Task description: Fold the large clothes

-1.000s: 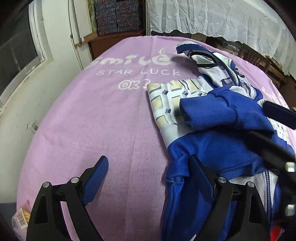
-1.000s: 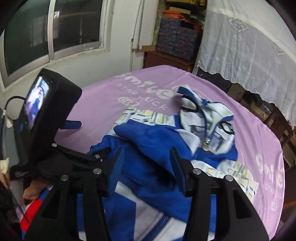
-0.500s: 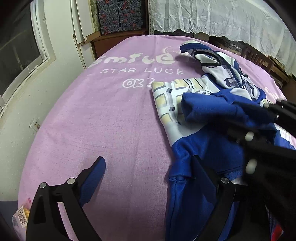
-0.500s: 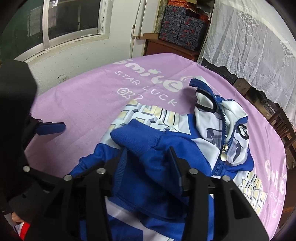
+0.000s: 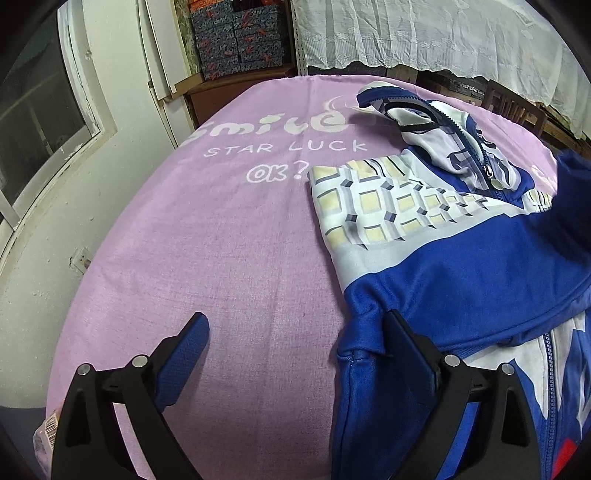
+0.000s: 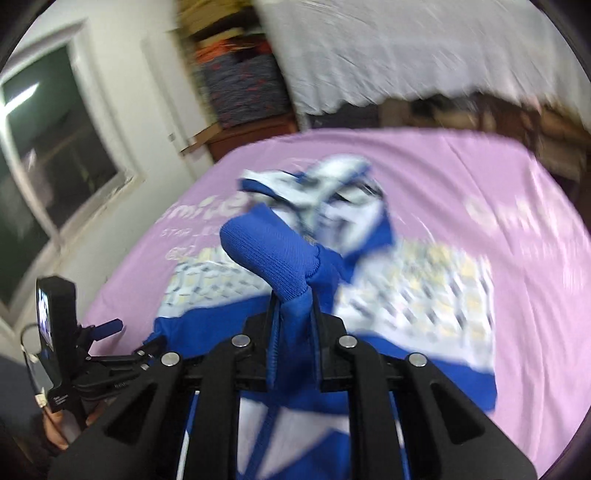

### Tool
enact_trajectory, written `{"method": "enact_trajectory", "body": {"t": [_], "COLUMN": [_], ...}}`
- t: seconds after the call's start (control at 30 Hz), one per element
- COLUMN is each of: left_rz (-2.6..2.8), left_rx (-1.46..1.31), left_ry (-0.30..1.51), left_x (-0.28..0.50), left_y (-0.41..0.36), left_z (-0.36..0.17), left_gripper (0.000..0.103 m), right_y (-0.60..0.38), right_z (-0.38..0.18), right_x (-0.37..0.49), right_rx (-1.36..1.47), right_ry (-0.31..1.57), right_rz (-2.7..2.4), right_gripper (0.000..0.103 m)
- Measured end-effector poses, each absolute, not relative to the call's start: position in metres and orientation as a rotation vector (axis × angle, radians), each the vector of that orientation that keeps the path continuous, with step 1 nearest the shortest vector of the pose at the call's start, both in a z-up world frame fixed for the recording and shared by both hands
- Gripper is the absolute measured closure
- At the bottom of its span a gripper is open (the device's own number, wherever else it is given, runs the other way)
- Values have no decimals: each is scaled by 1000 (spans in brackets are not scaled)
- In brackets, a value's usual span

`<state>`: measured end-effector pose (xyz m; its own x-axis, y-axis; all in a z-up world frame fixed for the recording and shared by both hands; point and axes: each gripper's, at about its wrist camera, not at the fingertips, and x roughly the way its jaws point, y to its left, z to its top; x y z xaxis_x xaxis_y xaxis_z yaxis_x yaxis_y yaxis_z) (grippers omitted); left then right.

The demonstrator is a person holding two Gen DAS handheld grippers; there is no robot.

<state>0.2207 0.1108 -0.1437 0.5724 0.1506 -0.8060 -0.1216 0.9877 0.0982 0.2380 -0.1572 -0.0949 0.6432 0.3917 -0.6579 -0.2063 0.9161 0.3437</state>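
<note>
A blue and white zip jacket (image 5: pixel 461 266) lies on the purple cloth (image 5: pixel 221 240) of a table. My left gripper (image 5: pixel 295 321) stands open just above the cloth. Its right finger (image 5: pixel 402 343) is at the jacket's blue lower left edge, and nothing is between the fingers. In the blurred right wrist view, my right gripper (image 6: pixel 293 299) is closing on the jacket's blue sleeve (image 6: pixel 269 254). The pads pinch the fabric just behind the ribbed cuff, which sticks up in front of them. The same sleeve (image 5: pixel 572 206) shows raised at the right edge of the left wrist view.
The cloth bears white lettering (image 5: pixel 284 147). A white wall and a window (image 5: pixel 40 122) are on the left. Stacked patterned boxes (image 5: pixel 240 37), a lace curtain (image 5: pixel 443 33) and a wooden chair (image 5: pixel 517 107) stand beyond the far edge. A barcoded packet (image 5: pixel 46 432) lies at the near left corner.
My right gripper has closed on the blue sleeve and swung it to the right, off the jacket's chest, rolling as it went. It has left the left wrist view. My left gripper has stayed put.
</note>
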Motion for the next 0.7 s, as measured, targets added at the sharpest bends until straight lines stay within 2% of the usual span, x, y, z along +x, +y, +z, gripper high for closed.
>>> {"method": "enact_trajectory", "body": {"t": [0.1, 0.23, 0.27, 0.53, 0.6, 0.67, 0.7], "left_rz": [169, 180, 181, 144, 98, 79, 67], "left_rx": [44, 62, 65, 47, 75, 119, 163], "left_ry": [941, 932, 932, 887, 865, 841, 820], "left_x": [220, 219, 219, 216, 219, 223, 226], "left_y": [110, 108, 107, 107, 93, 78, 63], "left_z": [-144, -144, -144, -124, -113, -106, -103], "left_gripper": [6, 4, 4, 4, 4, 4, 4], "right_y": [-181, -201, -208, -236, -244, -242, -238], "right_z": [-120, -146, -149, -137, -125, -117, -115], "right_x": [240, 238, 236, 219, 216, 218, 219], "right_rx": [323, 414, 434, 432, 457, 449, 442], "right_ry": [860, 910, 912, 857, 812, 789, 788], "right_rz": [305, 281, 269, 189, 201, 239, 256], "right_gripper": [83, 81, 76, 68, 69, 80, 82]}}
